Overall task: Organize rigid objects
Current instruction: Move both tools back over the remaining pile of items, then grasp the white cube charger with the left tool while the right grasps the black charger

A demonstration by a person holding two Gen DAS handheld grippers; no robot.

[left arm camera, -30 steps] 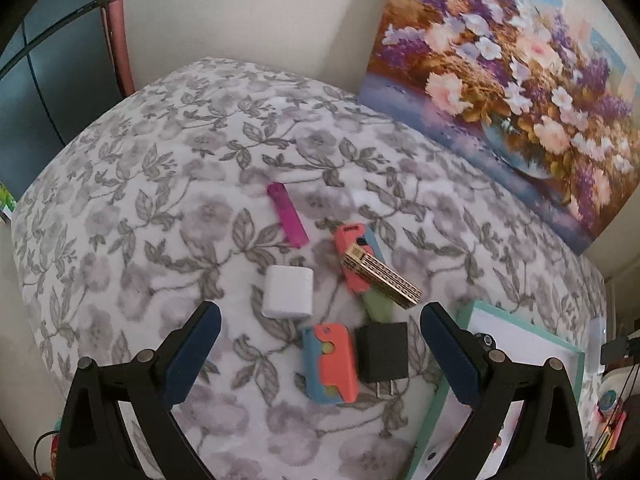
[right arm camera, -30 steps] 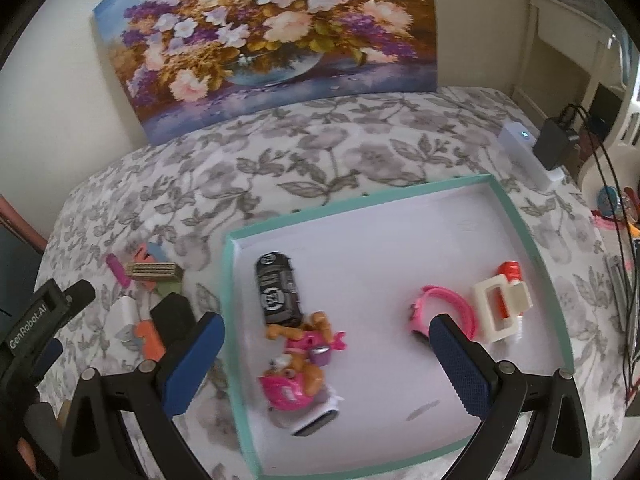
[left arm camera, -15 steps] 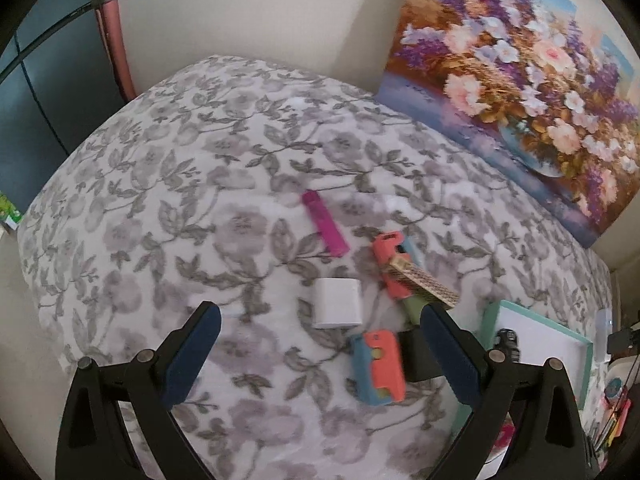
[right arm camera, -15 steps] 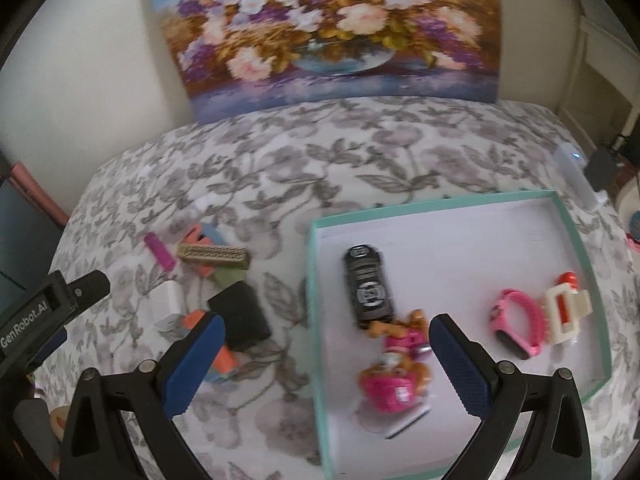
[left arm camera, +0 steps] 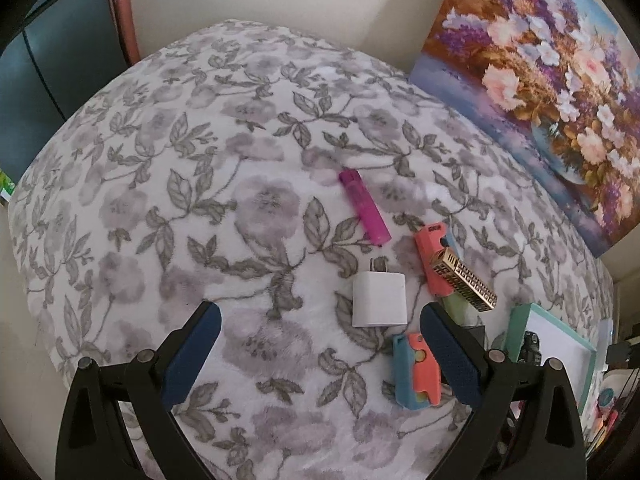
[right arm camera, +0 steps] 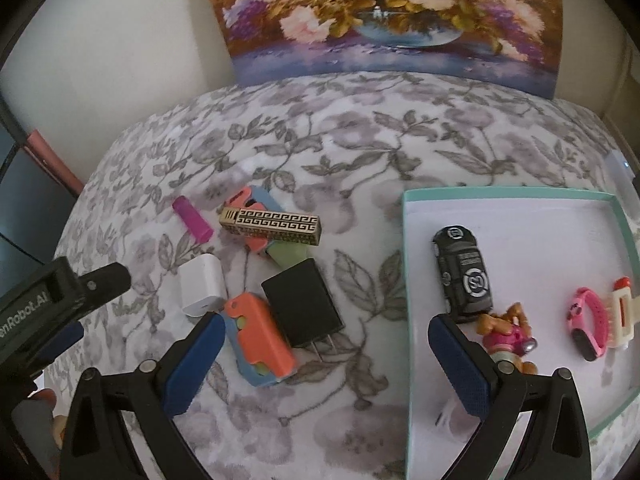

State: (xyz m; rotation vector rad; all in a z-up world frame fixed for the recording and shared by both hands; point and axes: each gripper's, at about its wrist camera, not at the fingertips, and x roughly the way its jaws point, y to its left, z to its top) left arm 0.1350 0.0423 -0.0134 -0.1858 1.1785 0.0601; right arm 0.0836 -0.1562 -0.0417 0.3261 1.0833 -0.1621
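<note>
Loose items lie on the floral blanket: a magenta lighter [left arm camera: 364, 209] [right arm camera: 193, 219], a white charger [left arm camera: 379, 299] [right arm camera: 200, 290], a gold patterned lighter [left arm camera: 464, 280] [right arm camera: 270, 225] on a coral case [left arm camera: 434, 257], an orange-and-blue case [left arm camera: 416, 370] [right arm camera: 259, 338] and a black charger [right arm camera: 303, 308]. My left gripper [left arm camera: 320, 354] is open and empty, just below the white charger. My right gripper [right arm camera: 326, 364] is open and empty, low over the blanket between the pile and the teal tray [right arm camera: 406, 272].
The tray holds a black toy car [right arm camera: 462, 272], a pup figure [right arm camera: 508, 334], a pink watch [right arm camera: 588, 326] and a white-and-red item [right arm camera: 622, 312]. A flower painting [right arm camera: 384, 16] leans on the back wall. The left gripper body [right arm camera: 52, 308] shows at the right wrist view's left edge.
Both grippers have swung left. The left one now looks over bare blanket with the pile at its right; the right one came lower and closer to the pile. Both stayed open.
</note>
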